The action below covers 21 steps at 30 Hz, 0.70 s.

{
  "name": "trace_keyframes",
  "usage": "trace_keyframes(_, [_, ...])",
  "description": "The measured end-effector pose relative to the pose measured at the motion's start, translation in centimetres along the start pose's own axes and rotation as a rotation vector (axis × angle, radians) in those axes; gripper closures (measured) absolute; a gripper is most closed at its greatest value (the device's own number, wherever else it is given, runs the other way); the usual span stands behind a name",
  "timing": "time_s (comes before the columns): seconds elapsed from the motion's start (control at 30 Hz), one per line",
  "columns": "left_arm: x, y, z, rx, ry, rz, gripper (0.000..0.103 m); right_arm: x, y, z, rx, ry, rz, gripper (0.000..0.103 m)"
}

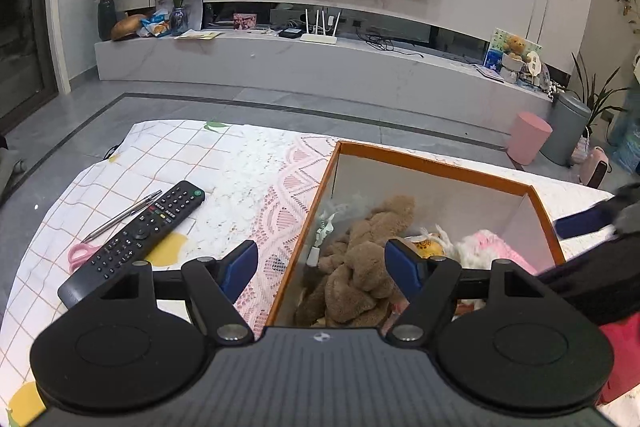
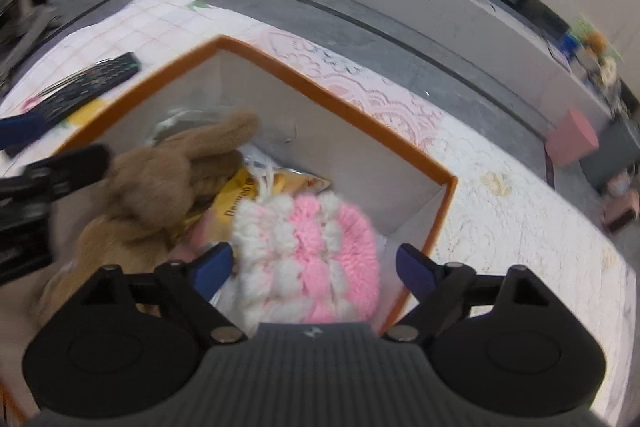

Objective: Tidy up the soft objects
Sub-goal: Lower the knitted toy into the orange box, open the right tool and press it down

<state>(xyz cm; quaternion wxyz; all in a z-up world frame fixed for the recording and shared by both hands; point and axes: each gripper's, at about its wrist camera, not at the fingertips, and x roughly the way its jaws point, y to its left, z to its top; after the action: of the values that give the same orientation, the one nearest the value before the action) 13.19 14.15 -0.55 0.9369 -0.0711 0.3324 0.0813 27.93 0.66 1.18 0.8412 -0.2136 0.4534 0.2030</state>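
On the counter [image 1: 248,163], the scissors [image 1: 80,253], pen [image 1: 124,215] and remote [image 1: 136,239] lie at 9 o'clock from the box [image 1: 440,167]. The left gripper [image 1: 322,263] hangs over the box's near left wall with its jaws wide open and nothing between them; the bear [image 1: 360,255] lies below, inside the box. The yellow packet [image 2: 236,193] sits under the bear's head. At 3 o'clock from the bear, the knit hat [image 2: 316,255] rests inside the box. The right gripper [image 2: 314,269] has its jaws spread wide; the hat lies between them, with its pads clear of the hat.
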Motion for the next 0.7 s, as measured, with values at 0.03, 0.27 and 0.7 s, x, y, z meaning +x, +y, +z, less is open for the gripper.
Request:
trace_keyframes(0.03, [0.1,0.0,0.1,-0.006,0.003,0.004,0.018,-0.7,-0.1,-0.1,-0.01,-0.006,-0.011,0.007])
trace_keyframes(0.27, [-0.1,0.6,0.3,-0.03,-0.005,-0.007,0.018,-4.3,-1.8,0.1,-0.011,-0.057,-0.032,0.031])
trace_keyframes(0.7, [0.7,1.4,0.1,-0.031,0.016,0.015,0.018,2.6,-0.5,3.0,0.033,0.134,0.045,0.103])
